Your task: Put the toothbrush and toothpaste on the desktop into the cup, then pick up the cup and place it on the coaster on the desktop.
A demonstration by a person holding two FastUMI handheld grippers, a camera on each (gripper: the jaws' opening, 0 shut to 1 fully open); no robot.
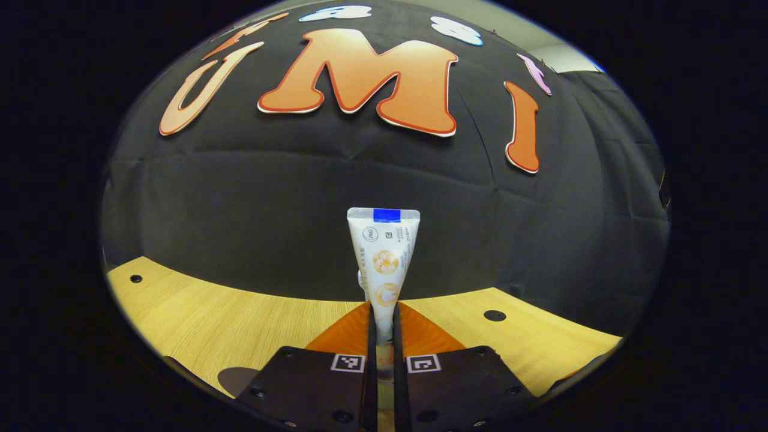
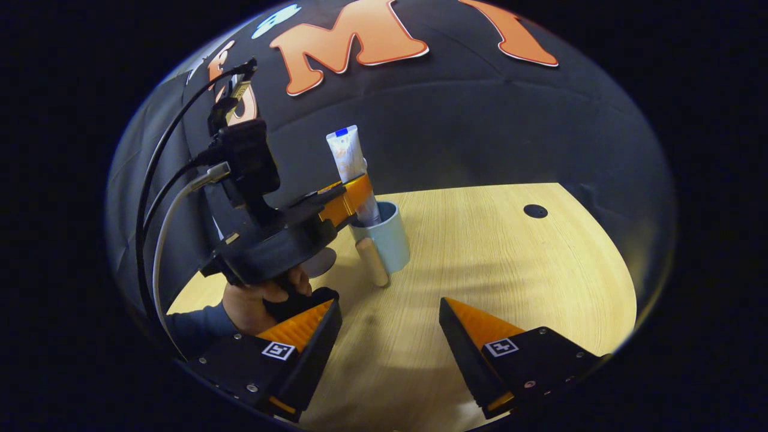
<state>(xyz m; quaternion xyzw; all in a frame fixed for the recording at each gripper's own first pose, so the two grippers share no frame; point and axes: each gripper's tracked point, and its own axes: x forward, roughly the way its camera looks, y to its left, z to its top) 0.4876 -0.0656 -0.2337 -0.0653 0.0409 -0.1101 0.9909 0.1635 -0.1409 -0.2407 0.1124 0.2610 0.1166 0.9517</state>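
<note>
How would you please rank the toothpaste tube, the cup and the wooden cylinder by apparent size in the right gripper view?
1. Toothpaste tube, tallest, held upright over the cup.
2. Cup: close to the tube, so unsure.
3. Wooden cylinder, clearly smallest, lying against the cup.

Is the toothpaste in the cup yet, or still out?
Partly in: the toothpaste stands upright, its lower end inside the cup, with the left gripper shut on it.

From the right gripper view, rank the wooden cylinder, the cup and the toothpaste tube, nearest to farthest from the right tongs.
1. Wooden cylinder, on the desktop, leaning on the cup's near side.
2. Cup, just behind it.
3. Toothpaste tube, upright above the cup, clamped in the left tongs.
</note>
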